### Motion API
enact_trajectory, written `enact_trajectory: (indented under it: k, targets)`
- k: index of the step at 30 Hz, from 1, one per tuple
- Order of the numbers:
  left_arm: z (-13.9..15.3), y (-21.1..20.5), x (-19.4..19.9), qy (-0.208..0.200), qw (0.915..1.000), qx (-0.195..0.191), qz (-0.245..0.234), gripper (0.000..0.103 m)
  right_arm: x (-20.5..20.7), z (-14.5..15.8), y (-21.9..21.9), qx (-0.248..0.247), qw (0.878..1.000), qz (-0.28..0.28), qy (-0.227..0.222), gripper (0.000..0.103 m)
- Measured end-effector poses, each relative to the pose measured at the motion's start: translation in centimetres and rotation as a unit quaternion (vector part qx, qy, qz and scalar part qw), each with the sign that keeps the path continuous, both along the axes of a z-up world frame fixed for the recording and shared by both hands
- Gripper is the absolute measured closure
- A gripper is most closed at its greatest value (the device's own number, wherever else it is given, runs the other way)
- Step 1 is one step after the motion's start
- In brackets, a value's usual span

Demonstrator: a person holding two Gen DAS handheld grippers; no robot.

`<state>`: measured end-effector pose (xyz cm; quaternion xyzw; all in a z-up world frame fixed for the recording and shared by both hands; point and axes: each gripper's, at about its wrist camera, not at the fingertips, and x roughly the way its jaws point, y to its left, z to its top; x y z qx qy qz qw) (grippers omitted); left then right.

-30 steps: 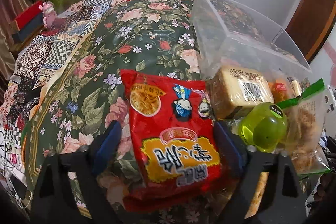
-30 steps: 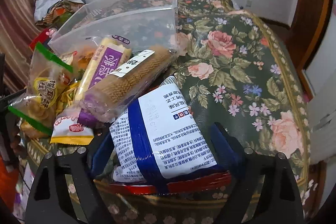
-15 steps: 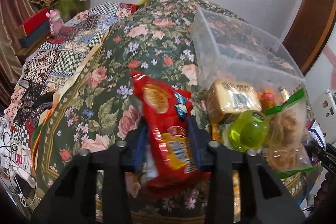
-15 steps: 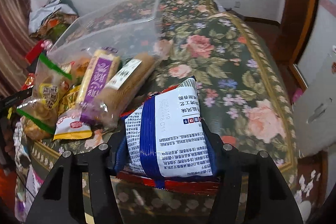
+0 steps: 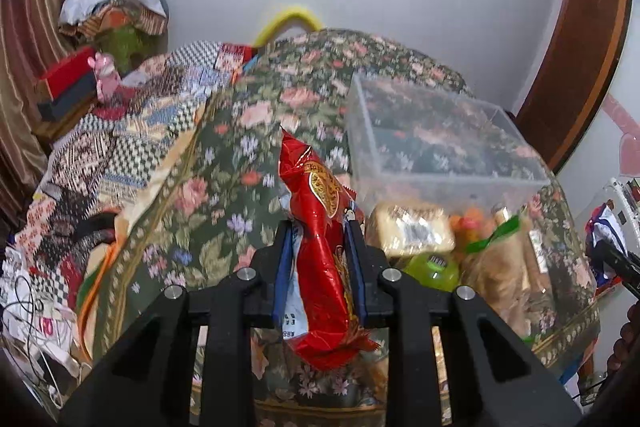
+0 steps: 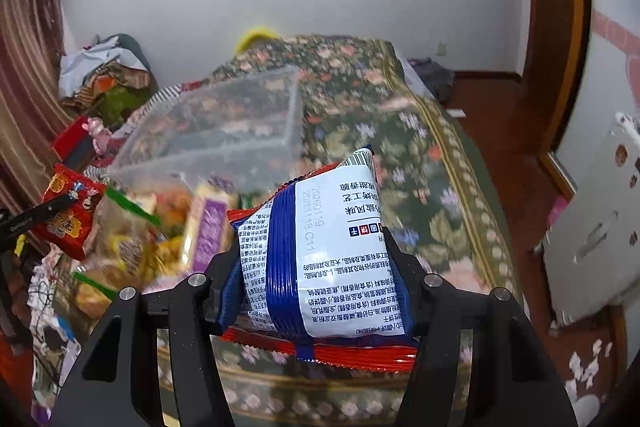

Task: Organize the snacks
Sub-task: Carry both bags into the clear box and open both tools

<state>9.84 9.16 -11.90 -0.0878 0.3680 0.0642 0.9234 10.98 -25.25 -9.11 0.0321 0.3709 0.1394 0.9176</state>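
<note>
My left gripper (image 5: 320, 267) is shut on a red snack packet (image 5: 320, 259), squeezed edge-on and lifted above the floral cloth. It also shows in the right wrist view (image 6: 68, 211) at the far left. My right gripper (image 6: 312, 263) is shut on a white and blue snack packet (image 6: 328, 251) with a red edge, held above the table's near edge. A clear plastic bin (image 5: 436, 139) stands on the cloth; it also shows in the right wrist view (image 6: 224, 131). It looks empty.
Several snacks lie in front of the bin: a tan cake packet (image 5: 412, 231), a green round container (image 5: 432, 267), a green-edged bag (image 5: 500, 267), a purple packet (image 6: 208, 231). A checkered quilt (image 5: 120, 155) lies left. A wooden door frame (image 6: 560, 47) stands right.
Both grippers have closed on their packets and lifted them off the cloth. The red packet is now pinched narrow. Both views sit higher and further back from the table.
</note>
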Motion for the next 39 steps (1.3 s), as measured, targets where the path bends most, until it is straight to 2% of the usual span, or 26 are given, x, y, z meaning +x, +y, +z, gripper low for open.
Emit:
enact_trajectory:
  k: [10, 17, 30, 39]
  targets:
    - [4.3, -1.6, 1.9, -0.047, 0.9984, 0.015, -0.026, 0.077, 2.3, 2.3, 3.0, 0.001, 0.998, 0.028, -0.051, 0.047]
    - [5.5, -3.0, 4.6, -0.062, 0.997, 0.019, -0.044, 0.077, 4.1, 3.3, 5.1, -0.002, 0.996, 0.045, -0.076, 0.047]
    - [4.5, -5.3, 10.3, -0.059, 0.9962, 0.011, -0.064, 0.077, 8.5, 2.5, 9.0, 0.0, 0.995, 0.067, -0.071, 0.047]
    - [2.4, -6.9, 14.0, -0.038, 0.9963, 0.035, -0.068, 0.077, 11.2, 0.7, 10.7, -0.025, 0.996, 0.073, -0.054, 0.047]
